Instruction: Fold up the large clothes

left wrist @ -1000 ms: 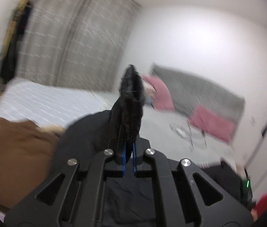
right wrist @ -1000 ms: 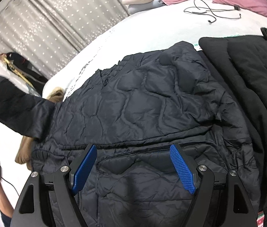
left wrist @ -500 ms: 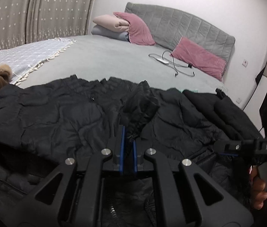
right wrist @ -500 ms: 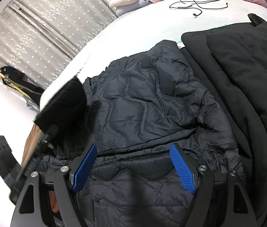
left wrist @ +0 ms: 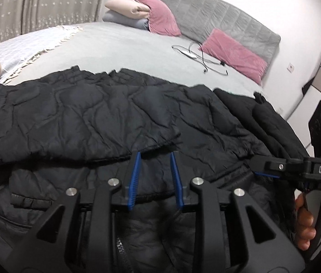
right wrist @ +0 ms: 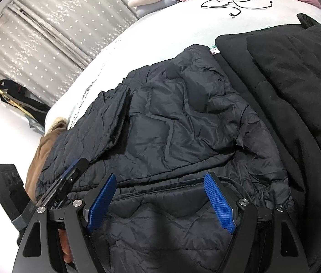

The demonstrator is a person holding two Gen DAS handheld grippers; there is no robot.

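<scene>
The quilted black jacket [left wrist: 119,118] is lying spread across the near part of the grey bed [left wrist: 124,45], with one sleeve [left wrist: 80,134] now resting folded across its body, so the first sleeve fold is looking done. Judging from the right wrist view, the other sleeve [right wrist: 262,141], the one nearer the black blanket [right wrist: 296,79] beside the jacket, is sitting bunched at the jacket's side and is probably still waiting its turn, as is the folding of the body.

The left gripper [left wrist: 155,157] is hovering just short of the folded sleeve's cuff edge, pointing down toward the jacket; its jaws have just been opening and are standing a little apart with no cloth between the pads. The right gripper [right wrist: 160,195] is hanging over the jacket's lower front, tilted downward, its jaws spread wide and gripping nothing. A hand [left wrist: 306,225] is holding the right gripper's handle beside the jacket.
</scene>
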